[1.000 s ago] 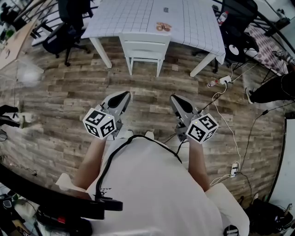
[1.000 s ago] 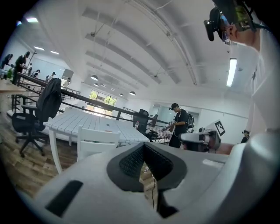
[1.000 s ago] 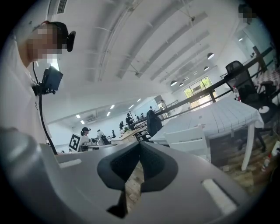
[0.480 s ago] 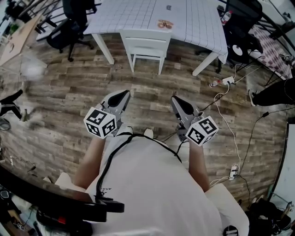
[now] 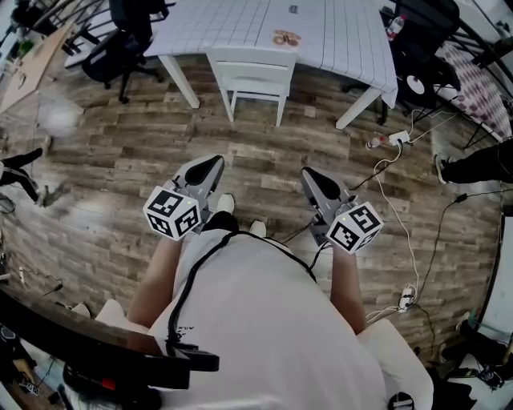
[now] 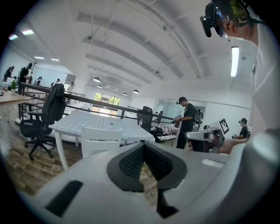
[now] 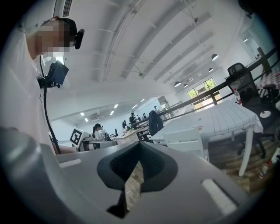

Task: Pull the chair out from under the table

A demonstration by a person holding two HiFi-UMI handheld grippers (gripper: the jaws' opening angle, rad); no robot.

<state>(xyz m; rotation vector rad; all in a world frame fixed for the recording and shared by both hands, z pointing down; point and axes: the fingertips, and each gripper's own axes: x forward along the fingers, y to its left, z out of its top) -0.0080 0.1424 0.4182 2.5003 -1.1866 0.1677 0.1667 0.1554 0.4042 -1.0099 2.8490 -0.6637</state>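
Top centre, the white wooden chair (image 5: 255, 76) sits tucked under the white gridded table (image 5: 232, 24) — weathered plank floor (image 5: 120, 160) below (white cables (image 5: 409, 240) right). Mid-frame, left gripper (image 5: 214, 164) and right gripper (image 5: 309, 174) are clenched, empty.

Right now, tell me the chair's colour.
White; the chair shows best in the head view.

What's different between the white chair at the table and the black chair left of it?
The white chair is plain, with straight legs; the black chair is an office type on a wheeled base. The white chair is pushed in at the table's near edge; the black chair stands off the table's left end. Both stand upright on the wooden floor.
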